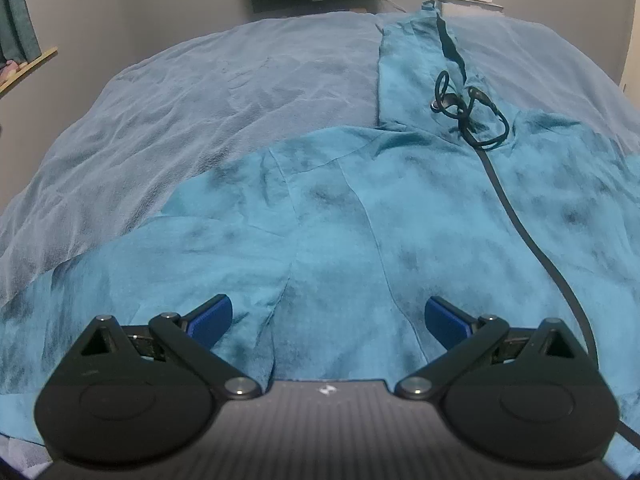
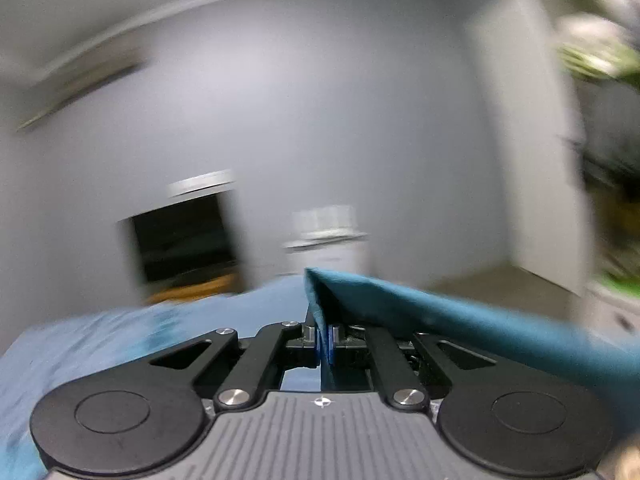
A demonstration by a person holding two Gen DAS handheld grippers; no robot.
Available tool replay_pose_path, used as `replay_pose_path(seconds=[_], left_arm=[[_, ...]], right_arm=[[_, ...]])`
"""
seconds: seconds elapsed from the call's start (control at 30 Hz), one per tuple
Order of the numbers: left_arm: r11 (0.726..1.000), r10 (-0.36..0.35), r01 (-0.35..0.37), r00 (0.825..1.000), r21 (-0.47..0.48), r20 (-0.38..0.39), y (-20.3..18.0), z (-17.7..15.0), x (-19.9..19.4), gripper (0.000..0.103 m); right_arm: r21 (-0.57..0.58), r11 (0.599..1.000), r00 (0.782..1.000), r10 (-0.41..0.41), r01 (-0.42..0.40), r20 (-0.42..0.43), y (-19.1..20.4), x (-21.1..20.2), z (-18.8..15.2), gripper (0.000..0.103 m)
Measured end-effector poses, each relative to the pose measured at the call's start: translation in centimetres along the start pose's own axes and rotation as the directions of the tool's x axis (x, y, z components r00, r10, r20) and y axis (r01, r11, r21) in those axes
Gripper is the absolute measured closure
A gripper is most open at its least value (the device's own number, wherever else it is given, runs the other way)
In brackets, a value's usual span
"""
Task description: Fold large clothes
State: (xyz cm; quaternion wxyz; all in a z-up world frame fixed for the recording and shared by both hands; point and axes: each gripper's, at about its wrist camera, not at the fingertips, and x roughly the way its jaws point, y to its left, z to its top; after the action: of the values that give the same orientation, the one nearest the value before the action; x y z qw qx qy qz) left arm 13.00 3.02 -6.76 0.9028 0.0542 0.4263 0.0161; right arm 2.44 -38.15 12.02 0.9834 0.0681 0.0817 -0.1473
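One hoodie (image 1: 400, 208) lies lengthwise (hood (image 1: 416, 68) away), right tongs (image 2: 326, 338) pinching it.

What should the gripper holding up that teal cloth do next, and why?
Probably carry the pinched edge across over the teal garment lying on the bed and lay it down. The right gripper is shut on a lifted fold, while the left gripper hovers open above the spread fabric, gripping nothing.

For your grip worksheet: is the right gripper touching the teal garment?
Touching. In the right wrist view, the right gripper is shut with a fold of the teal garment pinched between its pads.
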Motion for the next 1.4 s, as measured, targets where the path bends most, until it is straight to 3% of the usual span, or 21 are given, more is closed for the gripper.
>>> replay_pose_path(seconds=[0.07, 0.17, 0.27, 0.33, 0.4, 0.43, 0.5, 0.53, 0.6, 0.67, 0.73, 0.8, 0.87, 0.97, 1.03, 1.17, 1.3, 1.4], left_arm=[[1.0, 0.0, 0.0, 1.0, -0.002, 0.005, 0.0, 0.0, -0.1, 0.0], [1.0, 0.001, -0.001, 1.0, -0.002, 0.016, 0.0, -0.1, -0.3, 0.0], [1.0, -0.002, 0.002, 1.0, -0.008, 0.018, 0.1, -0.3, -0.3, 0.0], [1.0, -0.01, 0.01, 1.0, -0.012, 0.012, 0.2, -0.4, -0.1, 0.0], [1.0, -0.012, 0.013, 1.0, -0.012, 0.009, 0.3, -0.4, 0.1, 0.0], [1.0, -0.012, 0.012, 1.0, -0.01, 0.008, 0.3, -0.5, 0.2, 0.0], [1.0, -0.018, 0.018, 1.0, -0.003, 0.015, 0.2, -0.5, 0.1, 0.0], [1.0, -0.021, 0.021, 1.0, 0.005, 0.024, 0.1, -0.5, -0.1, 0.0], [0.999, -0.035, 0.033, 0.998, 0.043, 0.049, -0.7, -0.4, -0.8, 0.0], [0.994, -0.082, 0.077, 0.995, 0.082, 0.058, -1.9, -0.2, -1.7, 0.0], [0.985, -0.133, 0.124, 0.989, 0.124, 0.067, -3.5, 0.2, -2.6, 0.0], [0.966, -0.184, 0.168, 0.981, 0.194, 0.067, -5.7, 0.7, -3.5, 0.0], [0.944, -0.223, 0.2, 0.973, 0.262, 0.062, -8.1, 1.0, -4.2, 0.0], [0.913, -0.28, 0.25, 0.959, 0.321, 0.05, -11.7, 1.7, -4.7, 0.0], [0.875, -0.335, 0.29, 0.941, 0.387, 0.052, -14.6, 2.0, -5.0, 0.0], [0.793, -0.387, 0.298, 0.92, 0.532, 0.062, -20.6, 1.7, -5.2, 0.002], [0.706, -0.498, 0.372, 0.866, 0.603, 0.048, -25.1, 1.2, -5.9, 0.002], [0.679, -0.502, 0.361, 0.864, 0.639, 0.046, -28.3, 0.8, -5.8, 0.012]], right_arm=[[-0.071, 0.99, 0.992, 0.12, -0.123, -0.047, 5.4, 0.3, -0.2, 0.099], [-0.133, 0.948, 0.95, 0.269, -0.29, -0.155, 12.9, 0.6, -1.6, 0.099], [-0.126, 0.882, 0.866, 0.403, -0.453, -0.297, 19.2, 0.3, -4.9, 0.097], [-0.051, 0.847, 0.785, 0.467, -0.53, -0.407, 22.2, 0.3, -7.7, 0.095], [0.03, 0.817, 0.688, 0.504, -0.575, -0.522, 24.0, 0.2, -10.9, 0.088], [0.048, 0.814, 0.657, 0.501, -0.579, -0.562, 23.8, 0.4, -12.2, 0.086], [0.039, 0.822, 0.638, 0.471, -0.569, -0.609, 22.5, 0.4, -13.9, 0.076], [0.038, 0.828, 0.641, 0.461, -0.559, -0.614, 21.7, 0.3, -13.9, 0.071], [0.09, 0.85, 0.652, 0.462, -0.519, -0.601, 17.8, 0.9, -13.0, 0.041], [0.2, 0.864, 0.661, 0.486, -0.462, -0.572, 13.7, 1.8, -12.1, 0.031], [0.267, 0.881, 0.699, 0.473, -0.391, -0.537, 8.3, 2.0, -10.9, 0.032], [0.262, 0.923, 0.769, 0.38, -0.281, -0.515, 5.5, 2.7, -10.6, 0.036], [0.276, 0.942, 0.797, 0.312, -0.19, -0.518, 3.3, 3.1, -10.7, 0.037], [0.337, 0.938, 0.796, 0.261, -0.076, -0.546, 0.7, 4.1, -11.9, 0.037], [0.353, 0.935, 0.8, 0.227, -0.02, -0.555, -0.8, 4.4, -12.3, 0.037], [0.394, 0.919, 0.807, 0.226, 0.009, -0.545, -2.2, 4.8, -13.3, 0.036], [0.446, 0.894, 0.821, 0.228, 0.037, -0.523, -4.0, 5.1, -13.3, 0.036], [0.469, 0.881, 0.83, 0.218, 0.059, -0.514, -5.1, 5.5, -13.3, 0.036]])
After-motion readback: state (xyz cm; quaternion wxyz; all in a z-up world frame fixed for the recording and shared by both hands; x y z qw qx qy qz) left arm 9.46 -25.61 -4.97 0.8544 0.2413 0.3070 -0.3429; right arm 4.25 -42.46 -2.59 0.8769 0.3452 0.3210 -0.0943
